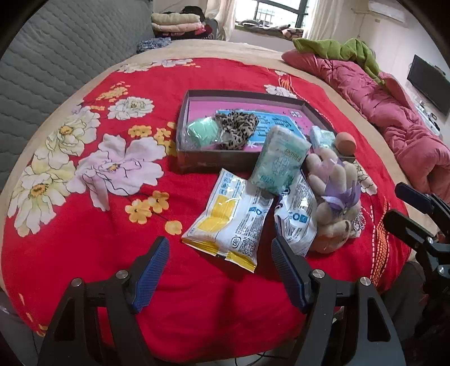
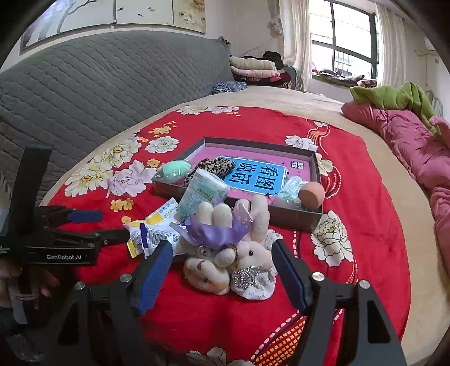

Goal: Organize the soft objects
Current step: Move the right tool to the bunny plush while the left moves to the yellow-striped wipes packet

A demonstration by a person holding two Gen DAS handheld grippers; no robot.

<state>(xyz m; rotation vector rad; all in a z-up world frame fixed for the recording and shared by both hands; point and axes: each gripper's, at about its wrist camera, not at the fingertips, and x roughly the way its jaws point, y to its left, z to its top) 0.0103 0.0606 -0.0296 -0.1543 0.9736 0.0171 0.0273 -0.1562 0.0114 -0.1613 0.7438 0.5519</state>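
A shallow dark box (image 1: 242, 95) (image 2: 316, 163) lies on the red flowered blanket, holding a mint sponge (image 1: 203, 131) (image 2: 173, 169), a leopard scrunchie (image 1: 237, 126) (image 2: 215, 166) and a blue card. A teal tissue pack (image 1: 277, 163) (image 2: 204, 194) leans on its front wall; an orange sponge (image 1: 346, 143) (image 2: 310, 194) sits at its right corner. A yellow-and-white packet (image 1: 227, 219) (image 2: 153, 222), a second white packet (image 1: 298, 219) and plush bunnies with a purple bow (image 1: 334, 194) (image 2: 225, 247) lie in front. My left gripper (image 1: 220, 247) is open before the yellow packet. My right gripper (image 2: 222, 250) is open around the bunnies, pads apart from them.
A grey quilted headboard (image 1: 56, 56) (image 2: 112, 78) stands to the left. A pink duvet (image 1: 393, 112) (image 2: 407, 146) with a green cloth is heaped at the right. Folded clothes (image 1: 177, 24) are stacked at the back near the window. The red blanket (image 1: 84, 225) covers the bed.
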